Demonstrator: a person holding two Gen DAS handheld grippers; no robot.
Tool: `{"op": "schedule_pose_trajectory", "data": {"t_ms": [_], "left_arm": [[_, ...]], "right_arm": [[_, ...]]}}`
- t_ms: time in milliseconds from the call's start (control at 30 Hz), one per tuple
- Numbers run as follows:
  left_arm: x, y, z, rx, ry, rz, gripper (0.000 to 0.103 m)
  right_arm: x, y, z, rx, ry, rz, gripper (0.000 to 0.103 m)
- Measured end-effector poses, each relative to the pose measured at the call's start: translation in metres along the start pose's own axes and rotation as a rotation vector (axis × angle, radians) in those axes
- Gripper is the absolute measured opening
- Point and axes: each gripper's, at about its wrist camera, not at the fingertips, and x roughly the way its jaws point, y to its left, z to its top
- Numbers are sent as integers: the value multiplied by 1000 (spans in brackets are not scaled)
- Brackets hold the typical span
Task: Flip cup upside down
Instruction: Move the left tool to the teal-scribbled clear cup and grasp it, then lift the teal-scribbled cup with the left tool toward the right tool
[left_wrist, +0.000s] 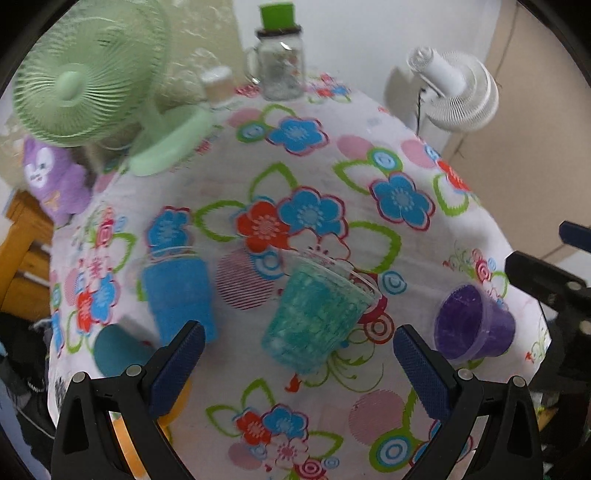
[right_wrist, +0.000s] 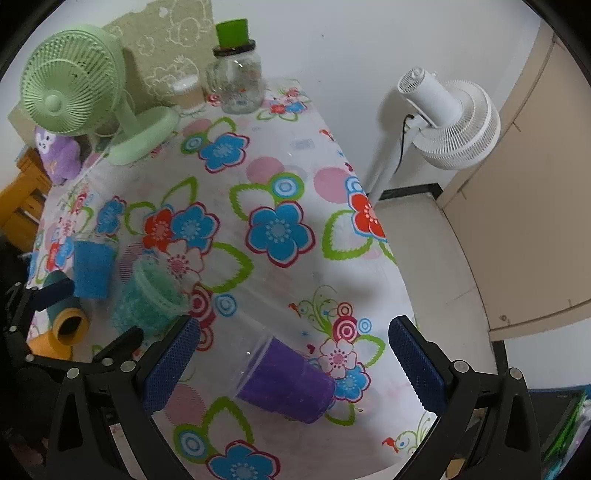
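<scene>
Three clear plastic cups with coloured filling stand on the flowered tablecloth (left_wrist: 295, 155). A teal cup (left_wrist: 317, 314) sits tilted between the fingers of my left gripper (left_wrist: 297, 350), which is open and empty just short of it. A blue cup (left_wrist: 177, 291) stands to its left. A purple cup (right_wrist: 284, 376) lies tilted between the fingers of my right gripper (right_wrist: 293, 354), which is open and empty. The purple cup also shows in the left wrist view (left_wrist: 472, 325), and the teal cup (right_wrist: 151, 299) and blue cup (right_wrist: 92, 266) show in the right wrist view.
A green desk fan (left_wrist: 81, 81), a glass jar with a green lid (left_wrist: 280, 66) and a purple plush toy (left_wrist: 55, 177) stand at the back. A teal and an orange spool (right_wrist: 62, 317) lie at the left. A white floor fan (right_wrist: 450, 118) stands past the table's right edge.
</scene>
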Motion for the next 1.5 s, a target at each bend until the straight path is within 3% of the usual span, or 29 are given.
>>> {"op": "schedule_pose_trajectory", "data": {"t_ms": [467, 533, 700, 733, 1233, 1500], "left_arm": [[61, -7, 15, 29, 74, -78, 102], [65, -7, 15, 33, 72, -84, 98], [75, -8, 17, 38, 97, -149, 67], [74, -8, 16, 45, 97, -148, 68], [23, -18, -13, 314, -39, -163, 66], [4, -20, -42, 539, -78, -168, 66]], "right_arm": [[25, 1, -1, 25, 31, -25, 103], [27, 1, -3, 27, 34, -28, 103], [27, 1, -6, 23, 38, -38, 103], [26, 1, -7, 24, 38, -39, 103], [-4, 22, -32, 33, 17, -22, 103], [-13, 38, -65, 17, 18, -46, 103]]}}
